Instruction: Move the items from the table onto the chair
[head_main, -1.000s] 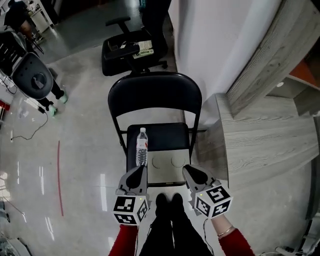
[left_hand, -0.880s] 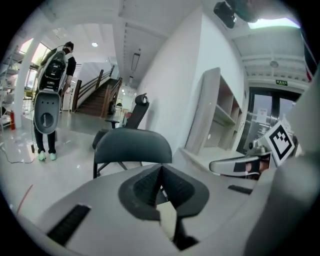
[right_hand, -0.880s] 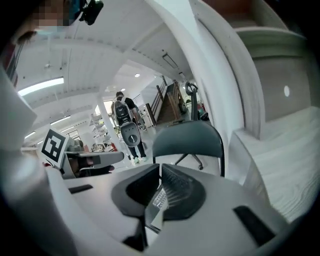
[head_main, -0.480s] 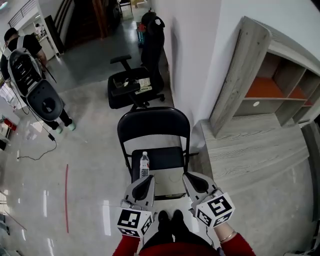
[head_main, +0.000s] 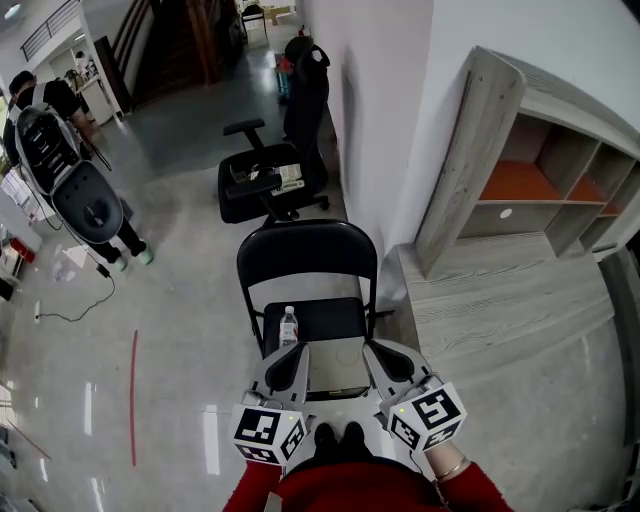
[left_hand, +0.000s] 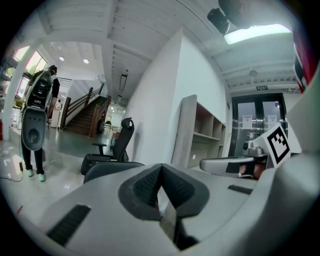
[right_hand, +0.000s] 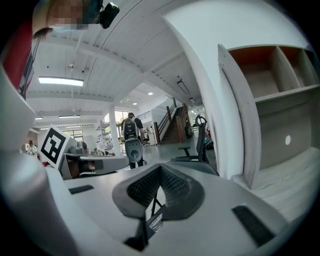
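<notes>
Both grippers are idle. The left gripper (head_main: 290, 358) and right gripper (head_main: 382, 355) have their jaws fully together with nothing between them, and we hold them side by side just above the front edge of the chair (head_main: 305, 255). Two things are on the seat: a bottle (head_main: 288, 327) upright at the left edge, and a flat pale item (head_main: 337, 363) lying at the front, partly hidden by the grippers. We read this as the gap between a drop-off and the next fetch. The next move calls for turning towards the worktop, opening one gripper and lining it up on whatever is left. No view shows the worktop, so we can't tell how many items remain. Only the head view shows the seat and its load. Both gripper views point almost level, over the chair back, so they miss the bottle and the pale item. They do confirm the closed jaws, and each shows the other gripper alongside. They also show the room beyond: the office chair (left_hand: 107, 160), a staircase (left_hand: 92, 112), the shelf unit (right_hand: 270, 95) and a person (right_hand: 131, 127).
</notes>
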